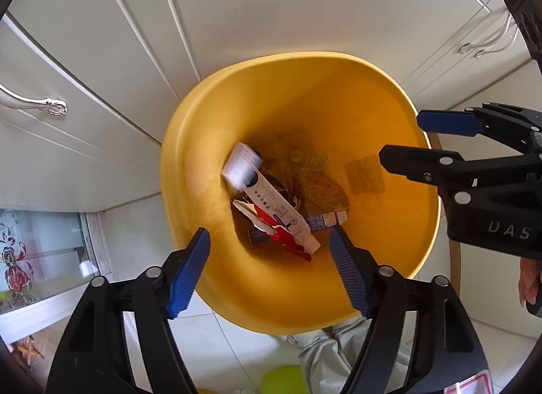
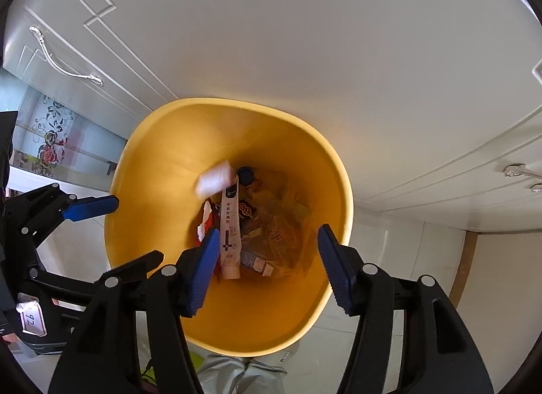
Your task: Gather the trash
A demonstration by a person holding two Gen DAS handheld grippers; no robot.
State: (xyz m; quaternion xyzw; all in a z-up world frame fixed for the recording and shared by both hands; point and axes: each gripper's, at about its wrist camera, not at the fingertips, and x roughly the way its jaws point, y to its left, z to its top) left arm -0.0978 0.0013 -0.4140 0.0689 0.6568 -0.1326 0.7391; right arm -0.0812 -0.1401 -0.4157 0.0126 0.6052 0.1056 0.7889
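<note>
A yellow trash bin [image 1: 210, 143] stands on the floor against white cabinets; it also shows in the right wrist view [image 2: 162, 157]. Inside lie a white tube [image 1: 274, 204] [image 2: 229, 224], a blurred white item [image 1: 240, 163] [image 2: 215, 180] at the tube's far end, red and orange wrappers [image 1: 318, 187] and a small blue box [image 1: 318, 219]. My left gripper [image 1: 269, 268] is open and empty above the bin's near rim. My right gripper [image 2: 267, 265] is open and empty above the bin; it also shows in the left wrist view [image 1: 410, 140].
White cabinet doors with silver handles [image 1: 40, 103] [image 2: 64, 62] stand behind the bin. A glass panel with a flower pattern [image 1: 30, 258] is at the left. Grey trousers [image 1: 325, 350] and a green object [image 1: 281, 377] are below on the tiled floor.
</note>
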